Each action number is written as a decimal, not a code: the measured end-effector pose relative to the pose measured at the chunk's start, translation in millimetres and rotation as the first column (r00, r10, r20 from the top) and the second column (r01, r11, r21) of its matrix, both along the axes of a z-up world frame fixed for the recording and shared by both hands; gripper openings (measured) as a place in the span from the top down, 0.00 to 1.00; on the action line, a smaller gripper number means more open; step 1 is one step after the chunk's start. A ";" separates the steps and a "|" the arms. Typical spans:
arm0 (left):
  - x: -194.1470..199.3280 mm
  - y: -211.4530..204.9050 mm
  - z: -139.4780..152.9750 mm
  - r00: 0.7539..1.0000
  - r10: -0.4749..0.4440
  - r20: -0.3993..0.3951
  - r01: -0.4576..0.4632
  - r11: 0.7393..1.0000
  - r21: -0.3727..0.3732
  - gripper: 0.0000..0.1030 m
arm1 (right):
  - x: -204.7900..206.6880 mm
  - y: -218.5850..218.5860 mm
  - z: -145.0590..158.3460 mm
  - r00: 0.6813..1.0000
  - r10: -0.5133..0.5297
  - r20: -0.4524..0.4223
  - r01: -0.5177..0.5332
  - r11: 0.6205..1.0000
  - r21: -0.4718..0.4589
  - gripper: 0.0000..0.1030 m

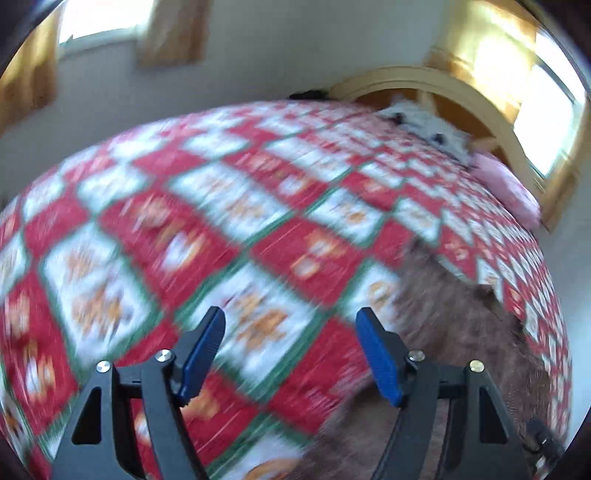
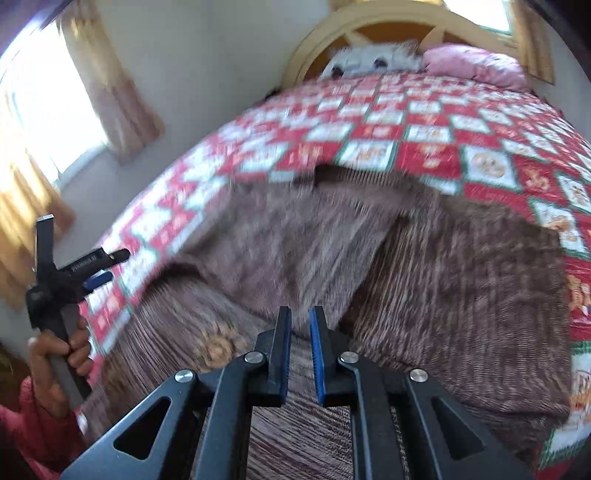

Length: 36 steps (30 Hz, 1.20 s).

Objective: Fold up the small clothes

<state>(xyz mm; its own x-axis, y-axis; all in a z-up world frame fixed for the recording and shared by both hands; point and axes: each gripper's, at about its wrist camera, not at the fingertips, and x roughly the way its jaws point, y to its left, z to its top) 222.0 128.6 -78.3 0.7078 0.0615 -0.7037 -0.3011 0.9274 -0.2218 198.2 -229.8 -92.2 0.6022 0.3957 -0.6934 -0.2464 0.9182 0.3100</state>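
Note:
A brown knitted garment lies spread and partly folded on the red, white and green quilt; it also shows at the lower right of the left wrist view. My right gripper hovers low over the garment's near part, jaws nearly closed with a narrow gap; whether cloth is pinched is unclear. My left gripper is open and empty above the quilt, left of the garment. It also shows in the right wrist view, held in a hand at the bed's left edge.
A curved wooden headboard stands at the far end, with a pink pillow and a grey-white plush item against it. Curtained windows and a wall lie to the left. The left wrist view is motion-blurred.

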 end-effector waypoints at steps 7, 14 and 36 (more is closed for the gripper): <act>44.3 -70.3 -37.3 0.978 -0.161 -0.134 0.189 0.955 0.230 0.20 | 11.6 20.1 -27.6 0.997 -0.001 -0.077 0.004 0.999 0.031 0.90; 29.5 -27.7 -28.6 0.966 -0.185 -0.180 0.204 0.974 0.098 0.12 | -6.7 -3.6 -23.7 0.986 -0.069 -0.150 0.082 0.994 0.076 0.90; -208.6 57.7 -10.2 0.814 -0.577 0.071 0.581 0.813 -0.050 0.07 | -364.3 -117.2 139.1 0.980 -0.096 0.174 0.007 0.892 0.451 0.69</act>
<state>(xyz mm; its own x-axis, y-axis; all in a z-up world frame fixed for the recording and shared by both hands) 13.3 186.3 -88.5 0.6321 -0.4161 -0.6537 0.2999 0.9092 -0.2887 -166.1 -347.0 46.9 0.7308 0.6011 -0.3234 -0.2963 0.7062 0.6430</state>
